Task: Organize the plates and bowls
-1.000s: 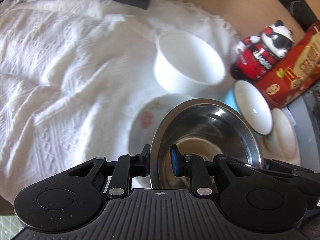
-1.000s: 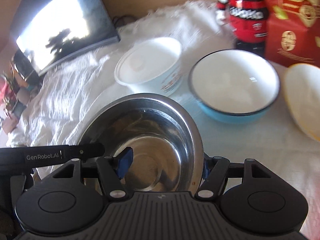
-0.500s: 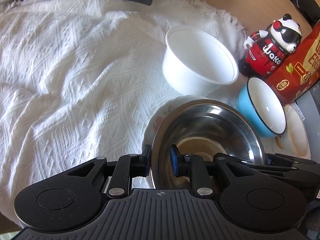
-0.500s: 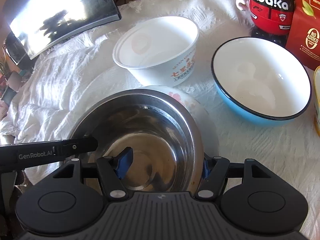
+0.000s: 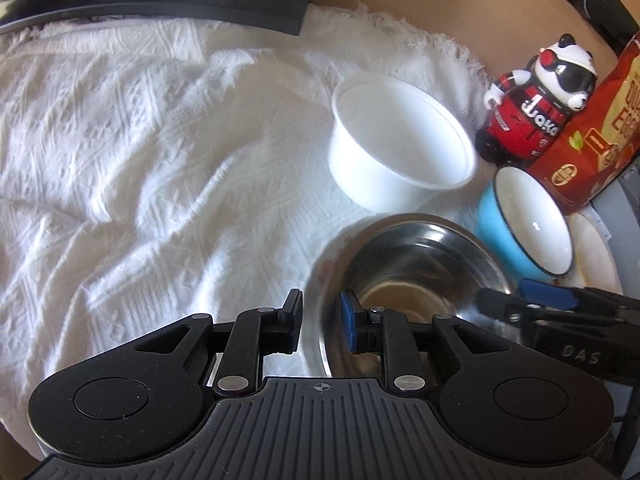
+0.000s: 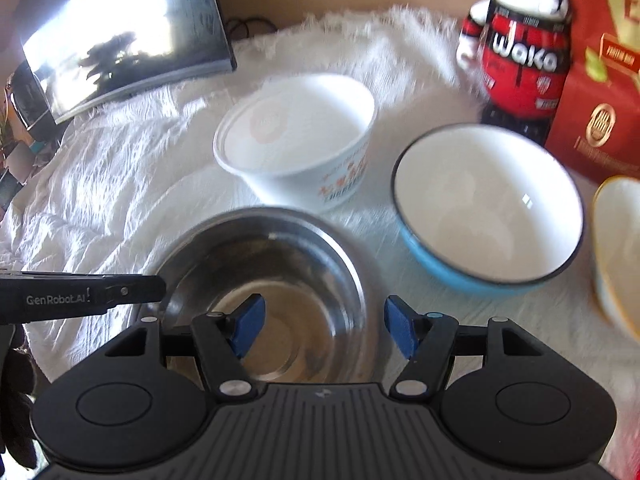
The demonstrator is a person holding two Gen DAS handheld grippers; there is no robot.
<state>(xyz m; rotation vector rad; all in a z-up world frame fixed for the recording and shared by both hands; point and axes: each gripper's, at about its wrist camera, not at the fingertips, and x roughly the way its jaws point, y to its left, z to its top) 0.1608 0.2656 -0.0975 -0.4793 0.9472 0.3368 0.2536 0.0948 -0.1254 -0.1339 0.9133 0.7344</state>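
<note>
The left claw (image 5: 320, 320) is straddling the near left rim of the steel bowl (image 5: 416, 264) with a small gap on both sides, so it is released. The right claw (image 6: 324, 326) is spread wide over the bowl's right rim, gripping nothing. The bowl is sitting in a flowered plate (image 5: 320, 276) on the white cloth (image 5: 140, 160). Behind it are standing a white tub (image 6: 296, 140) and a blue bowl (image 6: 488, 208).

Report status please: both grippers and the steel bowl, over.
Left gripper open, straddling steel bowl rim. Right gripper open, straddling opposite rim. Bowl sits on a plate. White bowl close behind.
</note>
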